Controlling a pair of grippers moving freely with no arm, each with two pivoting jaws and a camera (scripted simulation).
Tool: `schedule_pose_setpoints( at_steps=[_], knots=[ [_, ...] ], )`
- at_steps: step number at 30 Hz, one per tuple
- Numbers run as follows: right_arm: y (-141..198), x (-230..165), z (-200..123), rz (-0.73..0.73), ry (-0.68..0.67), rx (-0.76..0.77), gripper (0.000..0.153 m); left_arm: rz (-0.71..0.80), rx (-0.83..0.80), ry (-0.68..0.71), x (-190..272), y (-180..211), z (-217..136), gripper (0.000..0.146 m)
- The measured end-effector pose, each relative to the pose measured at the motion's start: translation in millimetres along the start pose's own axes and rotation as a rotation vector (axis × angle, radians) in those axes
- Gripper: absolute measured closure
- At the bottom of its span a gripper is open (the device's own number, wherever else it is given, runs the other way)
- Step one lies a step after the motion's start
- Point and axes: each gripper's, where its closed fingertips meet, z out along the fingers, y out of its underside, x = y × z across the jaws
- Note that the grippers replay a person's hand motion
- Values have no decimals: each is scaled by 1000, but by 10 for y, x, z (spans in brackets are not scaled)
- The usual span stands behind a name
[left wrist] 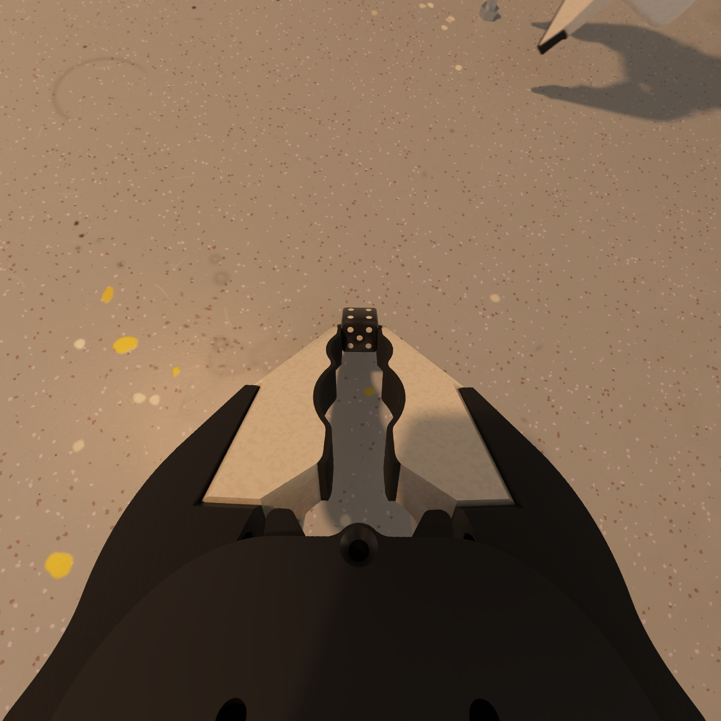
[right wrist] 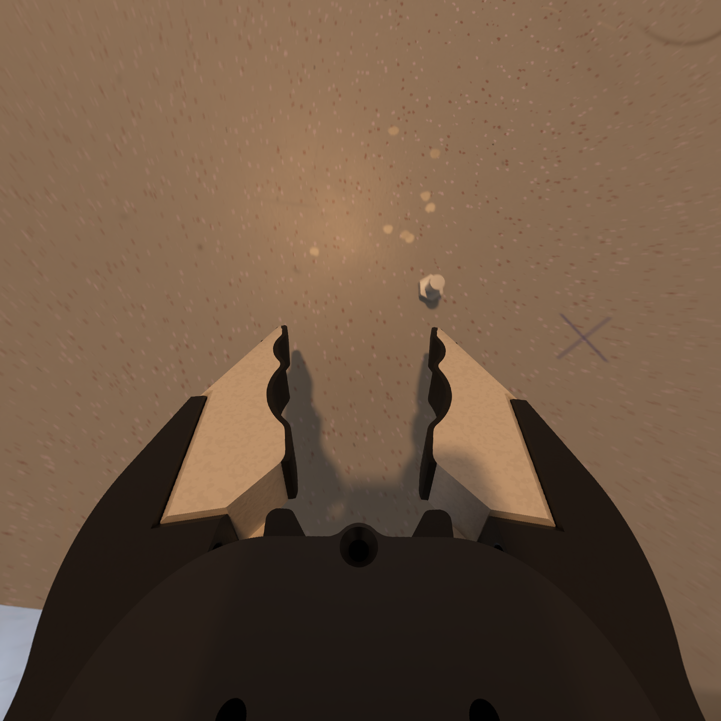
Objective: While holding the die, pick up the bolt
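Observation:
My left gripper [left wrist: 359, 331] is shut on a small dark die [left wrist: 359, 329] with pale pips, pinched at the very fingertips and held above the speckled tan table [left wrist: 273, 175]. My right gripper [right wrist: 359, 327] is open and empty over the table [right wrist: 195, 195]. A small pale grey bolt [right wrist: 430, 289] stands on its head just ahead of the right fingertip [right wrist: 434, 335], slightly outside the gap between the fingers. In the left wrist view the bolt [left wrist: 488, 11] shows at the top edge, with the right gripper's finger [left wrist: 556, 33] beside it.
A faint purple cross mark [right wrist: 584, 338] lies on the table to the right of the bolt. Yellow and cream paint spots [left wrist: 125, 345] dot the surface. The table's near edge [right wrist: 19, 608] shows at the lower left of the right wrist view.

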Motion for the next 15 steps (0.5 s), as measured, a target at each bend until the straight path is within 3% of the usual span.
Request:
schedule_pose_setpoints(
  at_steps=[5,10,15],
  knots=[
    [-28,311,-215,-135,217,50,79,8,-3,7,19,0,8,130],
    [-184,648,-11,-125,166,86,70,41,-17,8,58,1,35,130],
    [-149,696,315,-96,75,-25,54,47,-33,1,43,32,46,130]
  ],
)
